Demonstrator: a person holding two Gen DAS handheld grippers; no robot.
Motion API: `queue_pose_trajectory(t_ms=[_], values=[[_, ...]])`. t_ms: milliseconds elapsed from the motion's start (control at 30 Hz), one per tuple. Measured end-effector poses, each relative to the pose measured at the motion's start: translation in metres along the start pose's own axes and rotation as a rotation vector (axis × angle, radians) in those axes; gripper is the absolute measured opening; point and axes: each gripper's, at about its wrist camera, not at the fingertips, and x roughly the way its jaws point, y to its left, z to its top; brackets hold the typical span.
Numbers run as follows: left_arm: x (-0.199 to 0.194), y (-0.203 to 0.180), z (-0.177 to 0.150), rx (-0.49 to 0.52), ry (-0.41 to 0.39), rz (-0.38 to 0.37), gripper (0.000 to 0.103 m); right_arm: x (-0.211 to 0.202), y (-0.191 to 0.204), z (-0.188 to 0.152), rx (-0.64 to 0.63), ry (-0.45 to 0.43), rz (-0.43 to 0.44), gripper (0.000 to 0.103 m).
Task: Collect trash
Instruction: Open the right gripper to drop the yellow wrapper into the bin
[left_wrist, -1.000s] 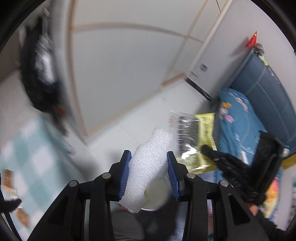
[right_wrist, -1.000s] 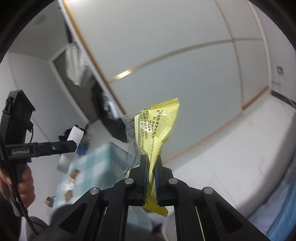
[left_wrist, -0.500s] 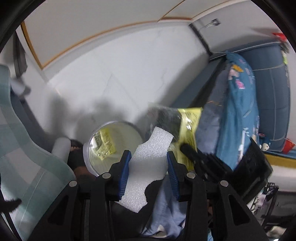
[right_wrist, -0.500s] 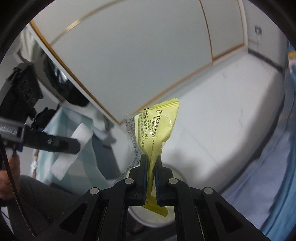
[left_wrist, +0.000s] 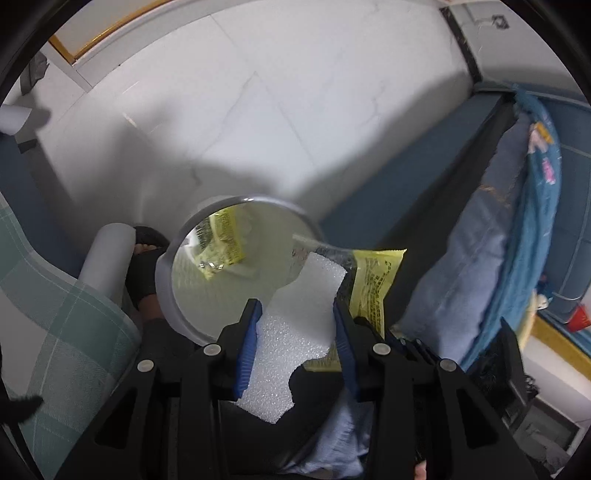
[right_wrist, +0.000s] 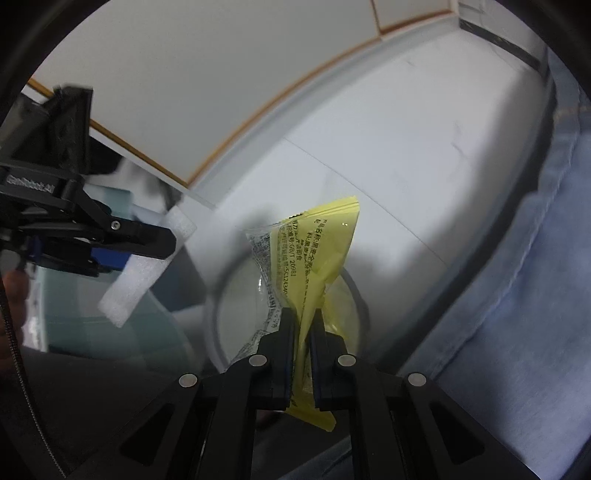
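My left gripper (left_wrist: 297, 310) is shut on a white foam piece (left_wrist: 291, 332) that sticks out past the blue pads (left_wrist: 249, 339). It hangs just above the near rim of a round white trash bin (left_wrist: 168, 295) on the floor, with yellow wrappers (left_wrist: 221, 243) lying inside. My right gripper (right_wrist: 302, 317) is shut on a yellow snack wrapper (right_wrist: 314, 258), also over the bin (right_wrist: 214, 332). In the left wrist view that wrapper (left_wrist: 373, 284) shows to the right of the foam. The right wrist view shows the left gripper (right_wrist: 155, 247) and its foam (right_wrist: 140, 273) at the left.
White tiled floor (left_wrist: 277, 110) surrounds the bin. A blue bed frame (left_wrist: 399, 177) with grey-blue bedding (left_wrist: 476, 258) runs along the right. A pale green checked cloth (left_wrist: 55, 314) lies at the left, with a foot in a black sandal (left_wrist: 144, 266) beside the bin.
Both grippers have dropped and tipped downward, from facing the wall to looking into the bin. The bin has come into view and grown larger. Both grips are unchanged.
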Motion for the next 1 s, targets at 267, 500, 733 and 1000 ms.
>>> queue_pose_trajectory(t_ms=[267,500,733,1000], values=[[0.010,0.014,0.005,-0.036,0.008,0.023,0.034,0.017,0.007,-0.006,-0.033,0.062,-0.051,0.010],[0.025,0.010,0.001,0.002,0.080,0.021,0.035,0.016,0.008,-0.005,-0.050,0.084,-0.070,0.014],[0.032,0.017,-0.002,-0.001,0.111,0.046,0.037,0.006,0.013,-0.008,-0.059,0.081,-0.070,0.029],[0.032,0.021,-0.002,-0.002,0.096,0.052,0.060,-0.015,0.015,-0.010,-0.039,0.035,-0.054,0.039]])
